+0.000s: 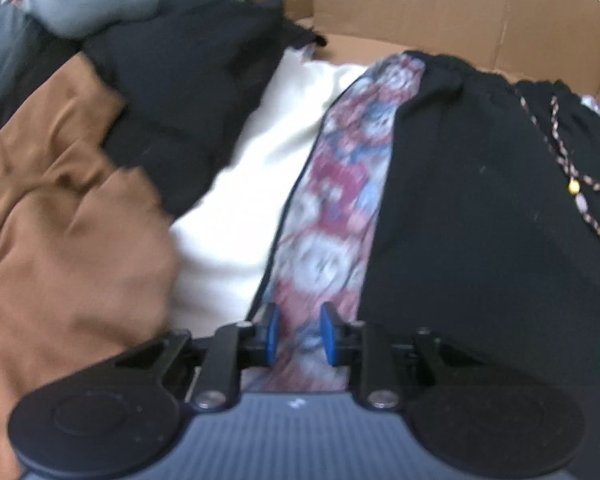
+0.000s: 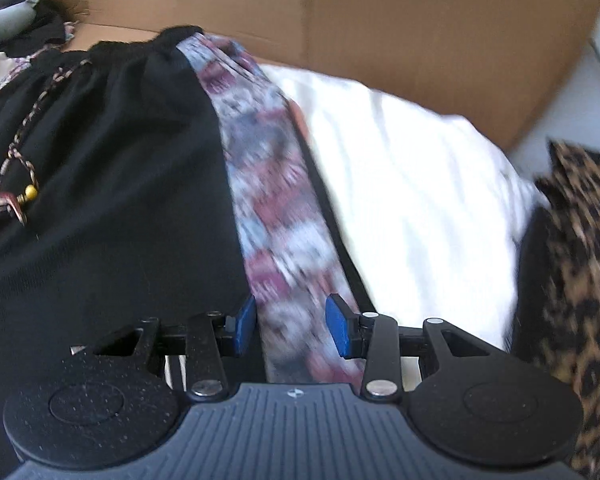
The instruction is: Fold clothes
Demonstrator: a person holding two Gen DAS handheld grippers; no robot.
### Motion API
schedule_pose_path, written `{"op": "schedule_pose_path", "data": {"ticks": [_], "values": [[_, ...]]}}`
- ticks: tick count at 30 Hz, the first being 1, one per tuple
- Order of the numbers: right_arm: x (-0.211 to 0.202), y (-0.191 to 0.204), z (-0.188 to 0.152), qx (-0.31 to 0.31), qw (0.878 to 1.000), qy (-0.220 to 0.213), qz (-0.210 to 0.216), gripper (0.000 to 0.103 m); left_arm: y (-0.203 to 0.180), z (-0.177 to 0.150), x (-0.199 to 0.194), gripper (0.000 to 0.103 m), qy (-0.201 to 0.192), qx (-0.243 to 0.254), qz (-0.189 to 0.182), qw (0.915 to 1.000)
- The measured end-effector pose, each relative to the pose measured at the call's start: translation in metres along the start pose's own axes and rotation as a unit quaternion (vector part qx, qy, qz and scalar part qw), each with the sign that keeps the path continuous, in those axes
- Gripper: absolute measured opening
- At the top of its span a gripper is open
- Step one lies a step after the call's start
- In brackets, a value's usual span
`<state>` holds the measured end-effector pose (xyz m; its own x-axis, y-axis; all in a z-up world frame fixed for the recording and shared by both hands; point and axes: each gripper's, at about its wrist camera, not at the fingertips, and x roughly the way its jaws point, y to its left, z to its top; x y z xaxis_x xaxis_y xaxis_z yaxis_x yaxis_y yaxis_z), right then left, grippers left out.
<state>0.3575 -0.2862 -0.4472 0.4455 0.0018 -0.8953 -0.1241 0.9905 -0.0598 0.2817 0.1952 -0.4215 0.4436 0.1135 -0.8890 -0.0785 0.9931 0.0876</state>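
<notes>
Both tongs sit over the black garment (image 1: 480, 184) with patterned side panels (image 1: 340, 184), spread flat on a white sheet (image 1: 240, 208) inside a cardboard box (image 1: 420, 4). The left tongs (image 1: 300, 334) and right tongs (image 2: 291, 326) each straddle a panel, pads apart, gripping nothing, probably lining up a fold. Brown fabric (image 1: 60, 220) and leopard-print cloth (image 2: 580, 260) crowd the edges.

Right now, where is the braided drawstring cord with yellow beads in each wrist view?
Left wrist view: braided drawstring cord with yellow beads at far right, lying on the black garment.
Right wrist view: cord at far left, on the same garment.
Shared landmark: patterned red-and-blue fabric strip.
</notes>
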Motion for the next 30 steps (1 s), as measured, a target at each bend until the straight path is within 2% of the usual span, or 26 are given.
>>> {"op": "schedule_pose_path", "data": {"ticks": [3, 8, 13, 20, 24, 30], "values": [[-0.008, -0.013, -0.016, 0.019, 1.000, 0.005, -0.002, 0.045, 0.008, -0.017, -0.009, 0.025, 0.010, 0.001, 0.010, 0.9999], [-0.019, -0.027, -0.039, 0.032, 0.999, 0.023, -0.029, 0.045, 0.012, -0.037, -0.027, 0.025, 0.029, 0.012, 0.027, 0.9991], [-0.038, -0.038, -0.052, 0.051, 0.997, 0.037, -0.035, 0.045, 0.026, -0.054, -0.059, 0.025, 0.048, -0.022, 0.036, 0.9980], [-0.089, -0.040, -0.053, 0.072, 0.997, 0.005, -0.009, 0.045, 0.042, -0.059, -0.114, 0.028, 0.042, -0.048, 0.053, 0.9965], [-0.113, -0.034, -0.047, 0.082, 0.997, -0.003, 0.014, 0.046, 0.053, -0.064, -0.134, 0.035, 0.047, -0.061, 0.060, 0.9953], [-0.143, -0.019, -0.039, 0.050, 0.998, 0.003, 0.036, 0.046, 0.064, -0.085, -0.147, 0.045, 0.051, -0.085, 0.070, 0.9926]]}}
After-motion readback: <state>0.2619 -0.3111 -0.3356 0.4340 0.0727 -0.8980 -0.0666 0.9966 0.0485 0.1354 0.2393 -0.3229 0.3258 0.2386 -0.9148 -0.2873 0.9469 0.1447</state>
